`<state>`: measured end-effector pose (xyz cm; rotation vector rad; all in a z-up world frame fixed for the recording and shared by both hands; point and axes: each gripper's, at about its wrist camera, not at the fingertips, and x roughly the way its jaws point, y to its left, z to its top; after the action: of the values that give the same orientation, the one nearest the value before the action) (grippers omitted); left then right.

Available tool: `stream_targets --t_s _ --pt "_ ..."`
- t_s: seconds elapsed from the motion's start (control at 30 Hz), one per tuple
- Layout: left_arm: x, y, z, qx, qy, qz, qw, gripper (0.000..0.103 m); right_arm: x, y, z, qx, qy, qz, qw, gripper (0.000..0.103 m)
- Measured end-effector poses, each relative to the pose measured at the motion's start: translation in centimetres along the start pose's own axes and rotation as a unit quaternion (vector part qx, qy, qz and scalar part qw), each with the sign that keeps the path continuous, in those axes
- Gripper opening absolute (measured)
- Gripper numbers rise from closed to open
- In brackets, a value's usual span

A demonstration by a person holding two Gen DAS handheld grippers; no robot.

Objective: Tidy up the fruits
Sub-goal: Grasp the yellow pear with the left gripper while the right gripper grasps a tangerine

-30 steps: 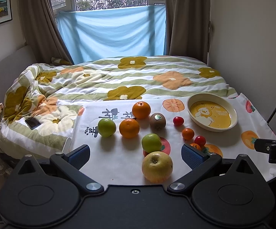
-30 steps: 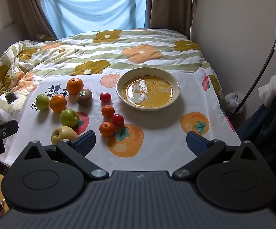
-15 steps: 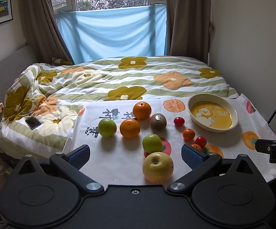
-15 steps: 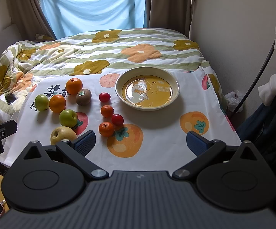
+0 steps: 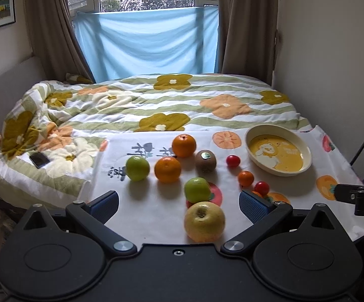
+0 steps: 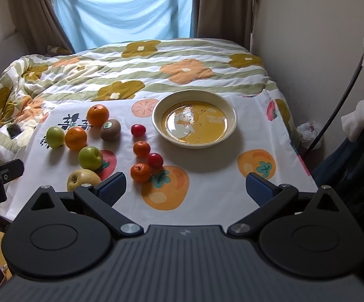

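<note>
Jaws: left gripper (image 5: 178,202) and right gripper (image 6: 185,187) both spread wide, holding nothing | Fruits: yellow apple (image 5: 204,221) nearest left gripper, others scattered on cloth (image 6: 212,176) | Bowl (image 6: 194,118): empty | Progress: sorting not begun, all fruit remains.

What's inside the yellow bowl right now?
No fruit lies in the bowl; only its printed duck picture and window glare show. All the fruit sits on the cloth beside it.

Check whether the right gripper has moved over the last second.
Yes, slightly. In its own view the bowl and fruit have slid a little left and down, so the open right gripper has eased forward and a touch to the right.
</note>
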<state>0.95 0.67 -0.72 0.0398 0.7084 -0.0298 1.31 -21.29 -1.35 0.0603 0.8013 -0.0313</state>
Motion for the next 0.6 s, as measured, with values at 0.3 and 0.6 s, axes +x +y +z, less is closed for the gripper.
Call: stream_targets --t_s 0.3,0.6 --pt "2.2 -0.5 -0.6 -0.021 0.029 0.012 0.9993 0.103 2.3 0.2 1.4 -0.038 0.009 0.039 0.999 0.103" --pt "7.2 -1.6 -3.1 -0.028 0.053 0.025 0.9979 0.103 8.9 0.1 1.1 -0.062 0.034 0.081 0.994 0.103"
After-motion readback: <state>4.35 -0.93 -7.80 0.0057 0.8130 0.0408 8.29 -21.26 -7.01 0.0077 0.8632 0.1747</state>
